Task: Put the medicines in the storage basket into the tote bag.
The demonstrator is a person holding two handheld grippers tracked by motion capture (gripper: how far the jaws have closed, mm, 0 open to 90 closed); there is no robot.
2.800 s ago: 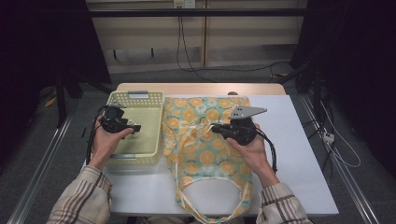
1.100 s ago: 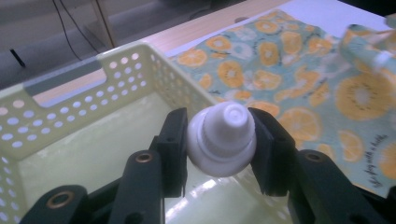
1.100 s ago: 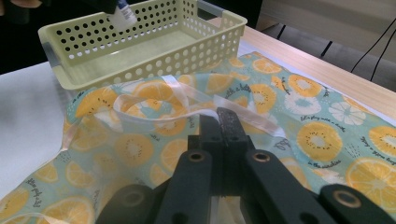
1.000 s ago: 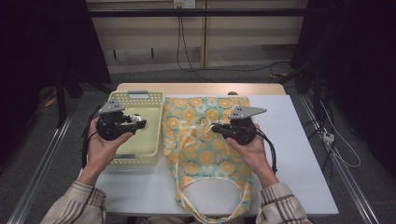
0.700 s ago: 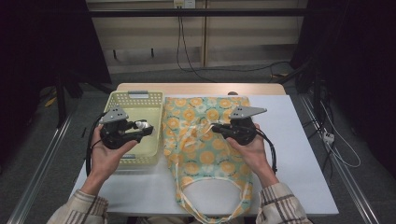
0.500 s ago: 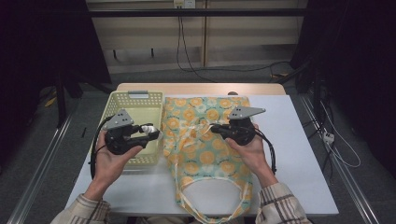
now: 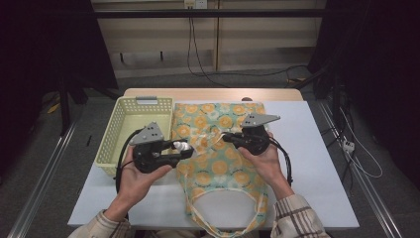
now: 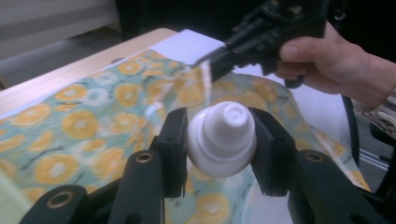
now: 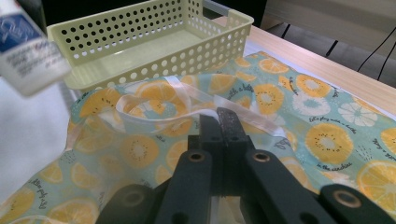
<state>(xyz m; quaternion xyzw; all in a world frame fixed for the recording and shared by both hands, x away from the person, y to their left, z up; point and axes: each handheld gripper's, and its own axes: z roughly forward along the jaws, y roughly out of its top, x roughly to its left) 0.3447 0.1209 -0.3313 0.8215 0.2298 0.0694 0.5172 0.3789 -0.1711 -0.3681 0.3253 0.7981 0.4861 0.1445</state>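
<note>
Tube (image 8: 221, 138) clamped in left hand-held gripper (image 7: 184, 149), bag (image 7: 218, 163) fabric pinched by right hand-held gripper (image 7: 229, 138), basket (image 7: 115, 133) beside.

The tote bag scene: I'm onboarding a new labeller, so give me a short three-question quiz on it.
1. True or false: the left gripper grips a white tube by its cap end.
2. What do the right gripper's fingers pinch?
A. the basket rim
B. the citrus-print bag's fabric
C. a cable
3. Fill in: the yellow basket sits on the person's ____ side of the bag.

Key: 1 true; 2 B, fingers closed on the fabric by its white strap, lifting the edge; 3 left.
</note>
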